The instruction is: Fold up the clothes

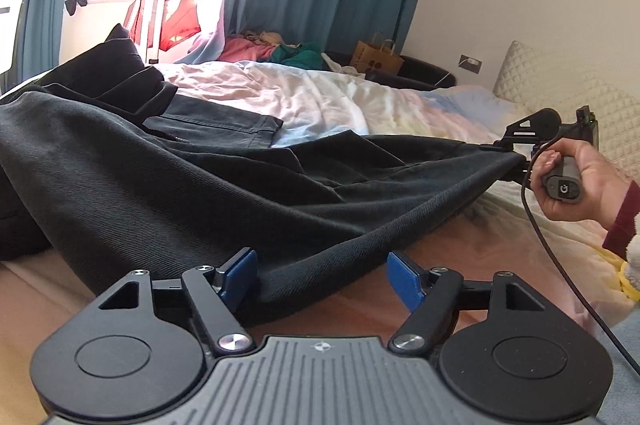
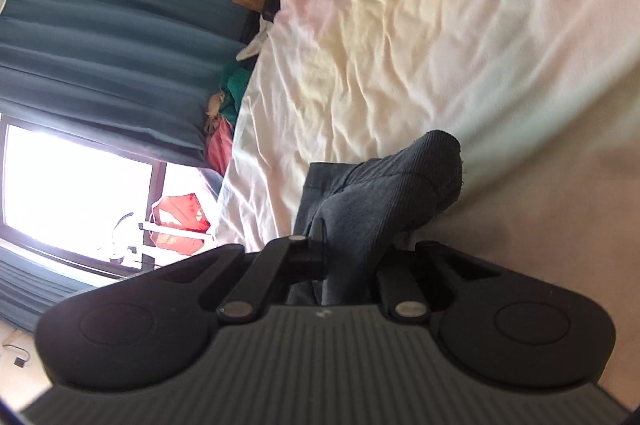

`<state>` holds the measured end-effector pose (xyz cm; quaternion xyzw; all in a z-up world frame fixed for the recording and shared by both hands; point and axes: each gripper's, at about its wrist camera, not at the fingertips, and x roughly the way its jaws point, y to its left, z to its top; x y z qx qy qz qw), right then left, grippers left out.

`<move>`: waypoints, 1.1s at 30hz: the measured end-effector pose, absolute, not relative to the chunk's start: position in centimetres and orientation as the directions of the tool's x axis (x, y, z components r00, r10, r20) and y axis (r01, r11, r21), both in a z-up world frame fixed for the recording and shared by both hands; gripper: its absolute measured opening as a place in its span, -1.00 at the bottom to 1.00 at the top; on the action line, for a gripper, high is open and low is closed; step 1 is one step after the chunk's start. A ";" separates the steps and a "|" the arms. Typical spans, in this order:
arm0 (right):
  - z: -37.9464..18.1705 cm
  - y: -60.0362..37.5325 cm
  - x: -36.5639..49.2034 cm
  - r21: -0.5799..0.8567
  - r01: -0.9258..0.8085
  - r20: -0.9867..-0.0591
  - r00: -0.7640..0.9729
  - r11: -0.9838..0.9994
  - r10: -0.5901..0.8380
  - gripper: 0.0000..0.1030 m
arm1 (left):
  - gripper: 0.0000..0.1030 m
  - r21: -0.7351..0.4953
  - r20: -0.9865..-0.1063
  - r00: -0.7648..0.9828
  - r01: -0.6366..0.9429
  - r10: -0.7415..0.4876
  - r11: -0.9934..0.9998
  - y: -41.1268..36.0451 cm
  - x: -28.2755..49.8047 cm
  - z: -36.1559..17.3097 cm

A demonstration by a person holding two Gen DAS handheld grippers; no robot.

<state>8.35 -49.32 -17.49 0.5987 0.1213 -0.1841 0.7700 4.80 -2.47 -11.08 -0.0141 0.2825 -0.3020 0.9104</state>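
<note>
Black twill cloth, a large dark garment (image 1: pixel 192 177), was seen spread over the rumpled pastel bed sheet (image 1: pixel 320 97), its near hem sagging between the two tools and its bulk heaped at the far left. The hem was lying between the blue-padded fingers (image 1: pixel 240 277) of the left gripper (image 1: pixel 322 279), which were spread wide and had not been closed on it. A slip was judged the main risk: if the left jaws were shut with only the rolled edge between the pads, the heavy fabric could be dragged out by its own weight once lifted. A second risk was judged at the far right corner, where the cloth was drawn taut to the right gripper (image 1: pixel 520 161); a harder pull there could tug the hem away from the open left fingers before they were closed. In the right wrist view a wad of the same garment (image 2: pixel 384 201) was shown pinched between the right gripper (image 2: pixel 352 257) fingers, bunched rather than flat, so an uneven fold could follow. The left tool was held low and level, just above the sheet and pointed toward the window. The right tool was gripped by a bare hand (image 1: pixel 580 185) in a maroon cuff and was rolled onto its side, as the tilted room in its view suggested.
</note>
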 end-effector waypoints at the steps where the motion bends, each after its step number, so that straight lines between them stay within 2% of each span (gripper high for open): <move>1: -17.3 -50.0 8.1 0.879 0.423 -0.395 0.905 0.221 -0.161 -0.89 | 0.48 -0.203 -0.508 0.652 0.544 -0.562 0.814 -2.4 4.6 -11.0; 5: -18.6 -53.0 7.4 0.882 0.425 -0.387 0.900 0.204 -0.199 -0.89 | 0.57 -0.275 -0.528 0.620 0.522 -0.580 0.807 -1.2 4.2 -10.5; 8: -20.3 -54.5 7.6 0.852 0.469 -0.445 0.883 0.233 -0.149 -0.89 | 0.64 -0.417 -0.534 0.607 0.417 -0.589 0.808 1.4 4.9 -9.9; 12: -21.7 -55.2 7.4 0.836 0.493 -0.481 0.870 0.242 -0.109 -0.87 | 0.69 -0.649 -0.517 0.670 0.099 -0.533 0.754 7.6 6.3 -10.6; 14: -21.8 -55.2 7.2 0.845 0.489 -0.478 0.872 0.218 -0.106 -0.86 | 0.79 -0.740 -0.515 0.701 -0.075 -0.493 0.668 11.1 7.1 -11.1; 16: -21.8 -55.0 7.3 0.844 0.491 -0.480 0.871 0.215 -0.105 -0.86 | 0.81 -0.802 -0.519 0.741 -0.250 -0.426 0.543 14.5 7.1 -12.6; 19: -21.8 -54.9 7.3 0.845 0.493 -0.483 0.870 0.206 -0.102 -0.84 | 0.76 -0.856 -0.506 0.785 -0.408 -0.358 0.317 17.9 6.7 -15.3; 21: -22.0 -55.0 7.2 0.850 0.492 -0.483 0.870 0.188 -0.094 -0.83 | 0.74 -0.876 -0.482 0.813 -0.452 -0.326 0.166 19.6 6.8 -16.9; 25: -22.3 -55.1 7.0 0.858 0.491 -0.485 0.871 0.151 -0.079 -0.82 | 0.74 -0.885 -0.464 0.851 -0.430 -0.246 0.181 20.2 8.8 -15.9; 27: -22.5 -55.2 6.9 0.862 0.490 -0.485 0.872 0.132 -0.072 -0.82 | 0.64 -0.879 -0.469 0.861 -0.436 -0.194 0.191 20.8 9.8 -15.7; 28: -22.6 -55.2 6.9 0.863 0.490 -0.485 0.872 0.123 -0.068 -0.82 | 0.49 -0.876 -0.473 0.866 -0.443 -0.163 0.192 21.1 10.3 -15.7; 30: -22.6 -55.1 6.9 0.865 0.486 -0.483 0.874 0.125 -0.059 -0.82 | 0.14 -0.875 -0.473 0.873 -0.450 -0.117 0.180 21.7 11.0 -16.0; 32: -22.3 -54.9 7.1 0.861 0.485 -0.481 0.874 0.156 -0.062 -0.82 | -0.43 -0.864 -0.495 0.862 -0.475 -0.108 0.170 22.2 11.6 -16.3; 33: -22.2 -54.8 7.3 0.857 0.484 -0.480 0.875 0.175 -0.065 -0.82 | -0.51 -0.855 -0.508 0.855 -0.484 -0.108 0.189 22.4 11.6 -15.9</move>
